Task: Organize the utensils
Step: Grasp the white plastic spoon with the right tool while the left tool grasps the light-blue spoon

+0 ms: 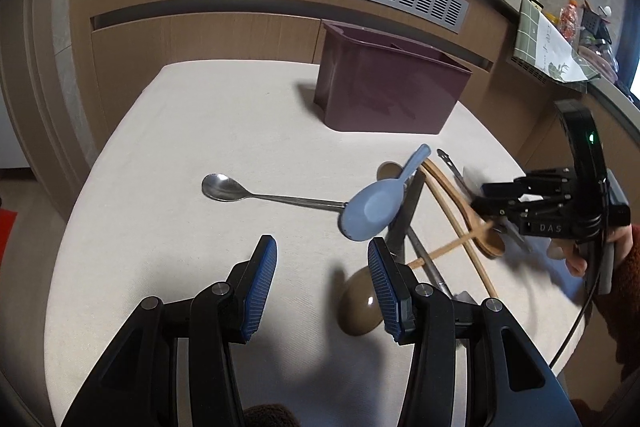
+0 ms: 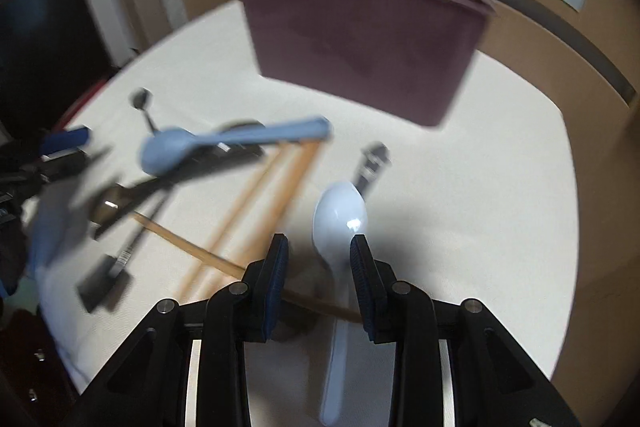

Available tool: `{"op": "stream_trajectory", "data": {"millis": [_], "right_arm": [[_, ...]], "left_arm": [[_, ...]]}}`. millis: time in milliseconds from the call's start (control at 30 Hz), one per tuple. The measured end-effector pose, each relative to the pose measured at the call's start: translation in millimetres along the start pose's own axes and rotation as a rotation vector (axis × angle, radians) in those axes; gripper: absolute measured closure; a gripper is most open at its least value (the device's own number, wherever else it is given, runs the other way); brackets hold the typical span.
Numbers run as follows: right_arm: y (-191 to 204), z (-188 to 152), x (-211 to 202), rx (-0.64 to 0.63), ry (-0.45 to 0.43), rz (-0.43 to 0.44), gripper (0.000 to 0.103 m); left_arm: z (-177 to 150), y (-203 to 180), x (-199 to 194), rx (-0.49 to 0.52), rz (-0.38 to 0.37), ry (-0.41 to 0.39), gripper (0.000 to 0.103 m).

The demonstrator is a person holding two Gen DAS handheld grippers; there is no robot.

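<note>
A: Biggest first: maroon bin point(image 2: 364, 47) stands at the table's point(image 2: 500, 167) far side, well apart from your tools.

B: And the white spoon point(image 2: 340, 215)?

A: Just ahead of your right gripper point(image 2: 319, 267), handle running back under it, bowl pointing twd bin. Jaws wide, nothing held. Right's nearer; left gripper point(image 1: 322, 283) also open, empty.

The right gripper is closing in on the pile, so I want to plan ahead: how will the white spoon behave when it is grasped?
The white spoon looks glossy, with a bright glare spot on its bowl, so it may slip between the fingers. It seems rigid, probably plastic or ceramic, and light. A wooden chopstick appears to cross by its handle, so lifting may disturb that.
</note>
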State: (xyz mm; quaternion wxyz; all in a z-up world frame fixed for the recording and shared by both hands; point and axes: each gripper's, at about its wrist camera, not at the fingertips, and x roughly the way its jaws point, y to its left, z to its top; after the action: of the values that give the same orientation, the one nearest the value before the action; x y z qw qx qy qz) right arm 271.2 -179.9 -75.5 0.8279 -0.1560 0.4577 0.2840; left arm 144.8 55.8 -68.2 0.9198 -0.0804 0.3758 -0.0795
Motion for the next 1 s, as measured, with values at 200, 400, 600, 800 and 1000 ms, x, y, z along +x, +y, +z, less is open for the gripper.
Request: {"op": "stream_trajectory", "data": {"millis": [200,400,600,800,1000], "right_arm": [[-4.9,8.3,5.7,0.032,-0.013,0.002,0.073],[-6.4,13.7,-13.0,0.096,-0.116,-0.051,0.093],[-14.3,-9.7,-43.2,0.181,-0.192,-0.063,0.099],[-24.5,-29.4,-38.9,0.203,-0.128,-0.005,0.097],[-14.7,-16.3,-16.1,0.063,-0.037,0.066,0.083]], "left_arm": [[1.3,-7.4,5.8,0.009,-0.011,0.01,0.054],[11.3,-19.6,10.9,0.053,-0.033,0.026,0.054],[32.1,-39.7,37.0,0.106,-0.061,0.061,0.054],[53.0,-56.6,66.6,0.153,-0.131,0.117,0.054],[72.3,-69.3,87.6,0.207,-0.134,0.133,0.054]]}}
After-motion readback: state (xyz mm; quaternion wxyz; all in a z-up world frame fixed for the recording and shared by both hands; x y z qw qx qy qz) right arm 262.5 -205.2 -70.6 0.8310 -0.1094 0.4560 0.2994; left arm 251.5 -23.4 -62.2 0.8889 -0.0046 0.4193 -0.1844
